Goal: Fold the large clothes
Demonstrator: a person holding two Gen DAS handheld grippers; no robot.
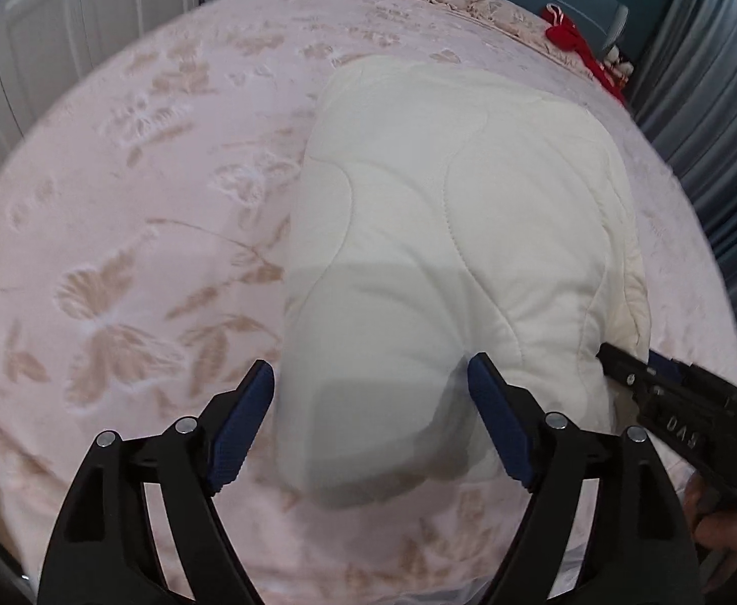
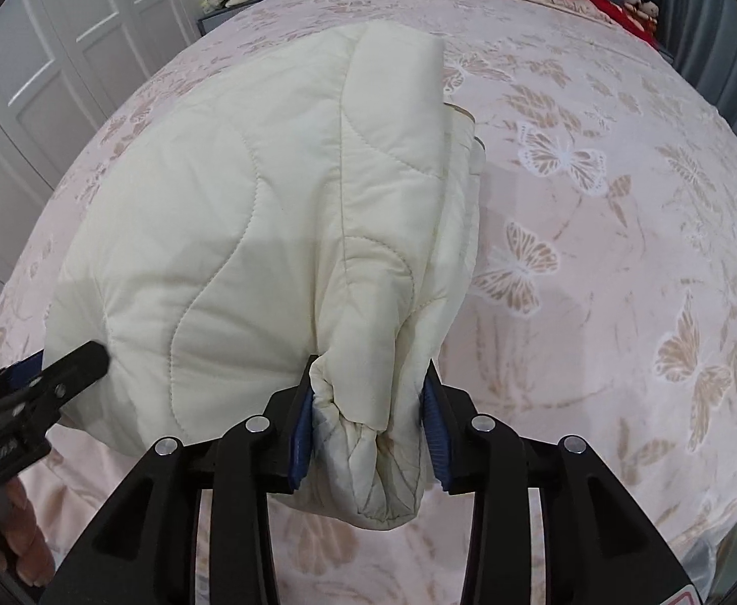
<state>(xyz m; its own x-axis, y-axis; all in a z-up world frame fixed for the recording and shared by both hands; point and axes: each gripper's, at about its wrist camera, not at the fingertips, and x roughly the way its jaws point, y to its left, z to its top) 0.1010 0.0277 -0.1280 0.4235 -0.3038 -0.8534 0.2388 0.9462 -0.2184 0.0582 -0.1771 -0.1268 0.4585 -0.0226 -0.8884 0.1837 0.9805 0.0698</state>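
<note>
Cream quilted jacket, partly folded, lay on the bed, whose pink cover carried a butterfly pattern. Your right gripper was clenched on a bunched sleeve cuff at the jacket's near edge. Your left gripper stood released, its jaws wide to either side of the jacket's near left corner, gripping nothing. The padding looked light, soft and springy, so you could have expected folds to puff open; the smooth shell seemed likely to slip. Seams, cuffs and hems would have given you the surest hold. The only lettering, on the side of the right gripper as seen from the left wrist, was inverted and not reliably legible.
</note>
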